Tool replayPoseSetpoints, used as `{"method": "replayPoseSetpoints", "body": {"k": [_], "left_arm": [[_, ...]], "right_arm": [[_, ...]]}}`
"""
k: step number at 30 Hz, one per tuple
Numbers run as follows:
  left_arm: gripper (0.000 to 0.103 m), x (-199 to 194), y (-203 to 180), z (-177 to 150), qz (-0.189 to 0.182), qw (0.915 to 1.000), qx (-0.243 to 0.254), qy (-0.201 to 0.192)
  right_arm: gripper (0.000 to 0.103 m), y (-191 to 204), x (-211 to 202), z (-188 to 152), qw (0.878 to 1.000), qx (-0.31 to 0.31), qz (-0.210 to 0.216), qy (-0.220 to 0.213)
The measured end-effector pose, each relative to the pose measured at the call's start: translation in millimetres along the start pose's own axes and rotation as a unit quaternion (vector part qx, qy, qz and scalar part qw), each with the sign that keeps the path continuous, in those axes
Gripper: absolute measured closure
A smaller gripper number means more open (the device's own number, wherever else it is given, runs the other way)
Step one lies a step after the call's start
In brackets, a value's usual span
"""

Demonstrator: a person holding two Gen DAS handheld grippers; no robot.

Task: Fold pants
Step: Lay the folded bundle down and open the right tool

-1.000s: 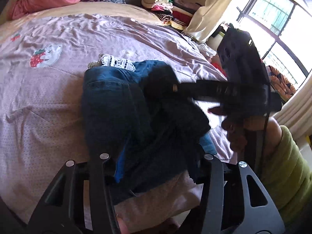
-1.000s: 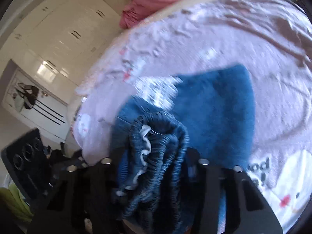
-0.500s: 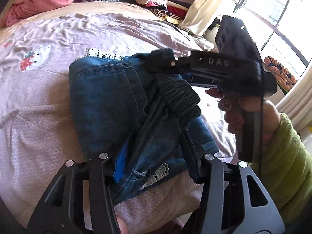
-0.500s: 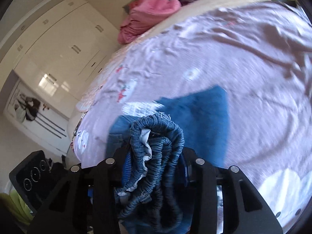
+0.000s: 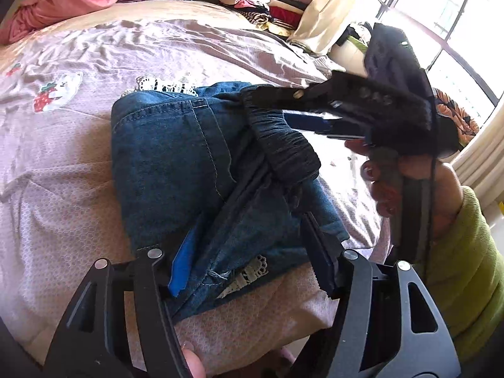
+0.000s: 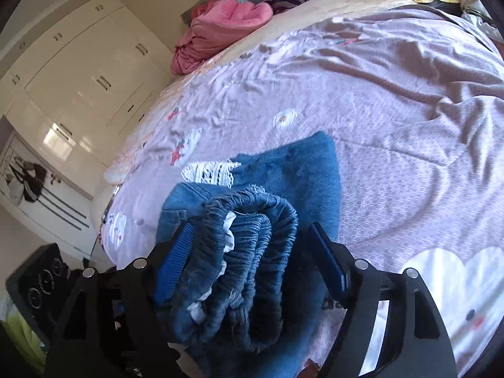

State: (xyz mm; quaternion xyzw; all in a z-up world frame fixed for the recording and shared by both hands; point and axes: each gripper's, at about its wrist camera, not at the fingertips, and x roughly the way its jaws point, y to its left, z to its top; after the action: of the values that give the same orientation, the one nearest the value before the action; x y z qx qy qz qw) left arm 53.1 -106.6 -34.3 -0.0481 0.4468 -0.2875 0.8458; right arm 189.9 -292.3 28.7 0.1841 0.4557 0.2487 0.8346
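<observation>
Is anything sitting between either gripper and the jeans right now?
Nothing visible. The jeans lie between the fingers of both grippers on the bedsheet. The left gripper is opening over the hem end, and the right gripper is opening around the bunched waistband, right pad clear.

No lettering can be read with certainty; raised characters on the right gripper (image 5: 271, 100) are illegible.

Strong daylight is admitted through the window (image 5: 453, 31) at two o'clock, blown out to white. Glare is seen on the wardrobe (image 6: 72, 94). Edges are bent and darkened by fisheye distortion; little blur is seen.
</observation>
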Motion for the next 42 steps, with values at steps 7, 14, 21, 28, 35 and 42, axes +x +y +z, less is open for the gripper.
{"method": "replayPoseSetpoints", "body": {"k": [7,14,21,28,35,42], "left_arm": [[0.042,-11,-1,-1,0.004,0.9999,-0.002,-0.009],[0.036,-23,-3,0,0.007,0.9997,-0.001,-0.022],[0.029,-37,-2,1,0.013,0.9993,-0.003,-0.034],[0.016,-56,13,5,0.036,0.9978,-0.022,-0.052],[0.014,-62,44,7,0.085,0.9935,-0.053,-0.055],[0.014,-50,53,7,0.104,0.9919,-0.062,-0.038]], "right_arm": [[0.02,14,-28,1,1.0,-0.011,-0.002,-0.025],[0.019,33,-47,-6,0.999,-0.028,-0.004,-0.041],[0.019,43,-62,-13,0.998,-0.039,-0.008,-0.051],[0.019,56,-77,-23,0.995,-0.073,-0.022,-0.063],[0.036,81,-63,-46,0.986,-0.161,-0.039,-0.035],[0.067,83,-21,-60,0.975,-0.207,-0.084,0.01]]}}
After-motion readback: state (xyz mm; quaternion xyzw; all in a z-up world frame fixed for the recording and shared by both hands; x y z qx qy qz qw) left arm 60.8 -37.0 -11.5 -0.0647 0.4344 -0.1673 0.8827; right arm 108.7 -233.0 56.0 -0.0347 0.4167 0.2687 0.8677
